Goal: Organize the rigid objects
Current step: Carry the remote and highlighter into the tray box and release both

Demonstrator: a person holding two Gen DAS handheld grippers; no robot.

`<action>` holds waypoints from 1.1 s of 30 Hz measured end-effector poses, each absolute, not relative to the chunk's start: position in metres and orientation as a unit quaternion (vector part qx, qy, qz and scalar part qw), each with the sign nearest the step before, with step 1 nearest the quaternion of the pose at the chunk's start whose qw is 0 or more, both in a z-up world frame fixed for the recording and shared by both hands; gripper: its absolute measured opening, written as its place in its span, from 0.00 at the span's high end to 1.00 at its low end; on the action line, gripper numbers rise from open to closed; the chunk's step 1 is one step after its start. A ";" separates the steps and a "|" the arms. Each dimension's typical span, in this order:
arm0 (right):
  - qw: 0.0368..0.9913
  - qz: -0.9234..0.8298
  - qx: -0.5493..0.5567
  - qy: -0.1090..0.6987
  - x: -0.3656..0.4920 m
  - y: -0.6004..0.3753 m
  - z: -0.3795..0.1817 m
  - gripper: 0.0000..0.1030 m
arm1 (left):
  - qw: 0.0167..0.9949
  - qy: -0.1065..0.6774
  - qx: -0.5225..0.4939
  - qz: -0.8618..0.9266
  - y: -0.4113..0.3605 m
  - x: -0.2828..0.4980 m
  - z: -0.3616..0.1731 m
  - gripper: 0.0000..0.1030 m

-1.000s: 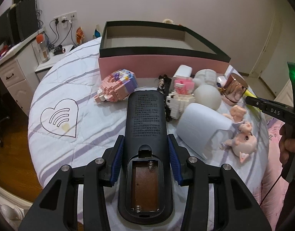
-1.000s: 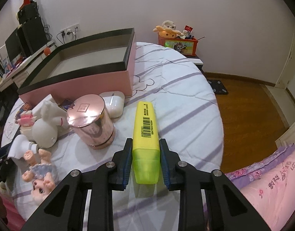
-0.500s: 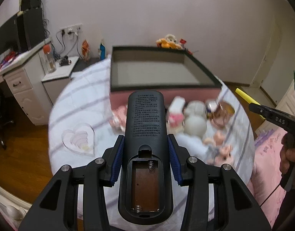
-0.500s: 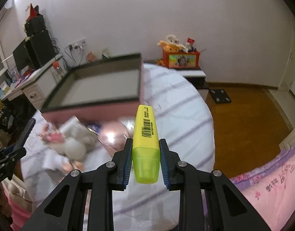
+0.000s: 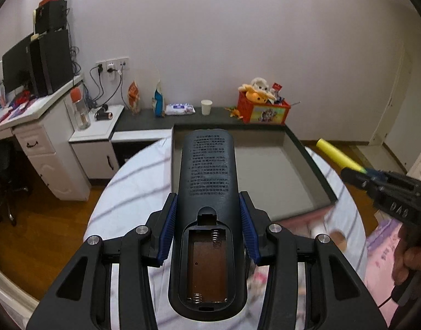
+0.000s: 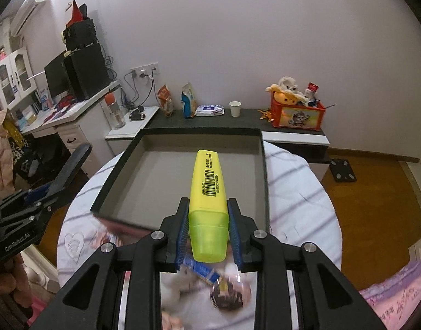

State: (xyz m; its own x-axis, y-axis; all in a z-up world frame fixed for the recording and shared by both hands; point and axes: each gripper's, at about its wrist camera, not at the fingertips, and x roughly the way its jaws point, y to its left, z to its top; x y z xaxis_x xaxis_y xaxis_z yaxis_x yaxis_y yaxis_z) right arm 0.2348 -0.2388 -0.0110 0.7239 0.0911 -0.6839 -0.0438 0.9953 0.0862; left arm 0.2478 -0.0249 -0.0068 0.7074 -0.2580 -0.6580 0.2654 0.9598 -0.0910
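Black plastic remote: the long black plastic remote control (image 5: 207,192) lies back-up between the blue pads of the left gripper (image 5: 207,231), its open battery bay nearest the camera and its far end reaching over the box.
Left gripper: pinching the remote by its two long sides, above the table.
Yellow marker: the fluorescent yellow highlighter pen (image 6: 207,192) with a barcode label points away from the right gripper (image 6: 207,228), its translucent cap end squeezed between the pads.
Right gripper: pressed tight on the highlighter, hanging over the near wall of the box.
Box: the shallow pink cardboard box with a black rim and grey floor (image 6: 180,176) sits on the round table under a white striped cloth (image 6: 301,192).
Table clutter: blurred small things lie below both grippers; I cannot tell them apart.
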 end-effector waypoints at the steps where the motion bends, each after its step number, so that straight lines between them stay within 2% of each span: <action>1: 0.927 0.036 0.029 0.373 0.244 -0.238 -0.013 0.74 | 0.925 0.354 0.007 -0.140 -0.029 0.258 -0.007 0.58; 15: 0.883 0.038 0.016 0.468 0.356 -0.244 -0.066 0.74 | 0.899 0.417 0.009 -0.132 -0.070 0.367 -0.060 0.57; 26: 0.845 0.038 -0.003 0.534 0.379 -0.237 -0.105 0.74 | 0.858 0.501 0.031 -0.111 -0.088 0.390 -0.104 0.56; 28: 0.836 0.037 -0.006 0.548 0.381 -0.236 -0.110 0.74 | 0.856 0.505 0.043 -0.104 -0.091 0.390 -0.106 0.49; 30: 0.833 0.033 0.004 0.553 0.379 -0.238 -0.112 0.72 | 0.852 0.510 0.048 -0.105 -0.093 0.389 -0.106 0.16; 31: 0.831 0.032 0.004 0.556 0.381 -0.237 -0.113 0.63 | 0.854 0.507 0.051 -0.106 -0.094 0.387 -0.104 0.13; 32: 0.830 0.030 0.005 0.557 0.379 -0.238 -0.113 0.49 | 0.857 0.500 0.053 -0.109 -0.095 0.384 -0.100 0.10; 33: 0.832 0.025 0.005 0.554 0.379 -0.238 -0.112 0.47 | 0.860 0.497 0.058 -0.104 -0.095 0.382 -0.097 0.09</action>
